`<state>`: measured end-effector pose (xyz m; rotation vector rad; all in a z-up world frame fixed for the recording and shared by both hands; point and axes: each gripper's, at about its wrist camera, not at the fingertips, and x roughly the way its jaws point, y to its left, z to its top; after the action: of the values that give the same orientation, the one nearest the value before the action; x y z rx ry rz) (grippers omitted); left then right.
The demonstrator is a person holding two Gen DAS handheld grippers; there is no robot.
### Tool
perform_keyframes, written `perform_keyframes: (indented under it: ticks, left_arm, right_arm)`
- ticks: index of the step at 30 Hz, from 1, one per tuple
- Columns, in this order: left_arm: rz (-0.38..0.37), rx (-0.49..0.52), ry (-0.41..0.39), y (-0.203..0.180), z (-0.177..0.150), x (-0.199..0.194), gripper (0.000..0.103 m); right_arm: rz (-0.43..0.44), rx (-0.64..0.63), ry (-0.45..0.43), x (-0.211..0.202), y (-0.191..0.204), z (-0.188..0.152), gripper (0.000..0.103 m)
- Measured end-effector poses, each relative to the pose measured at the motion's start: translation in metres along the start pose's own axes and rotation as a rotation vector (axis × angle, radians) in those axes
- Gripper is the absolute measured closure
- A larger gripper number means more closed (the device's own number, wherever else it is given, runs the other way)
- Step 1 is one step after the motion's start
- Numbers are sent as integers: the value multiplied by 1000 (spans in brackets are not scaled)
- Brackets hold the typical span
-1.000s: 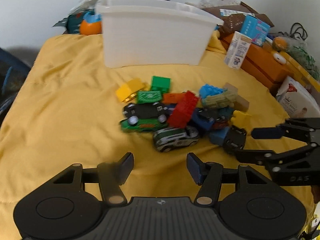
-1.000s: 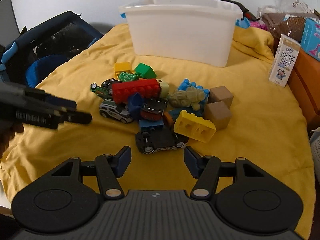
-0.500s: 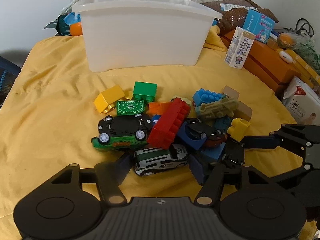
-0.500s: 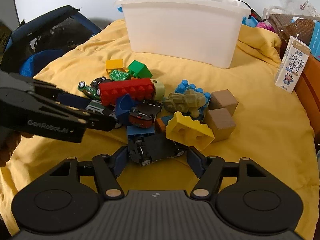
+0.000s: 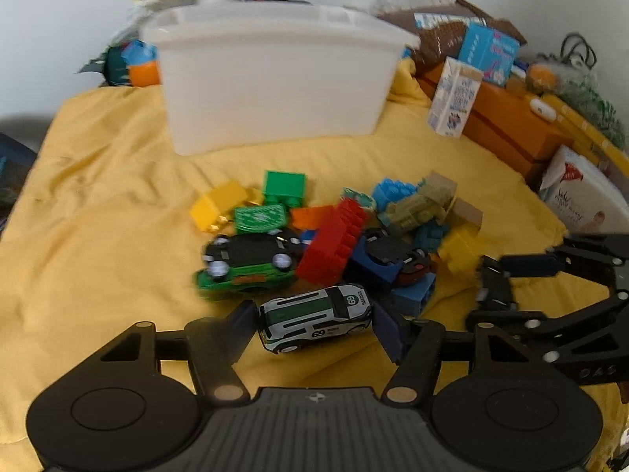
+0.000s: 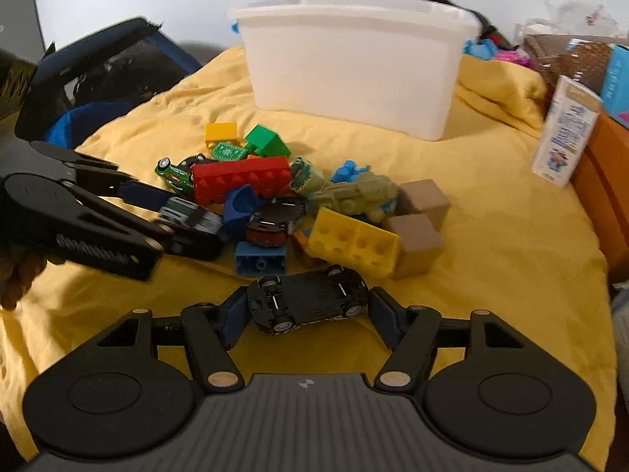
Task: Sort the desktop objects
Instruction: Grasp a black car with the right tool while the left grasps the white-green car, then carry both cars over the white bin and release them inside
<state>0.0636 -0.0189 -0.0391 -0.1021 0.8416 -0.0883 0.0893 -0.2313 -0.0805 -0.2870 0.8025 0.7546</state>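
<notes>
Both claws sit wide, the left gripper (image 5: pixel 314 320) straddling the white car (image 5: pixel 314 318), the right gripper (image 6: pixel 304 310) the black car (image 6: pixel 306 301); each should close squarely on its car's ends before lifting toward the far bin (image 5: pixel 275 78).

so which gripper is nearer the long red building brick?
Left. The left gripper straddles the white-and-green toy car just in front of the long red building brick; the right gripper sits farther back, around the upside-down black toy car.

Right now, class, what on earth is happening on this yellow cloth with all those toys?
A person is sorting a toy pile using two hand-held claws. The left claw brackets a white-and-green toy car; the right claw brackets an upside-down black car. Both claws look open, each car lying on the yellow cloth. The white bin stands behind the pile.
</notes>
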Motion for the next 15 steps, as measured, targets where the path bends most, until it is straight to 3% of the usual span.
perform_keyframes:
  ticks: [7,15]
  left_arm:
    - [-6,-56,-113,13,24,-47,36]
    - [35,-107,-236,30,91,-74,36]
  right_arm:
    - [6,88,-89,-36,-7,8,35]
    - [11,177,-228,-58,-25,74,35]
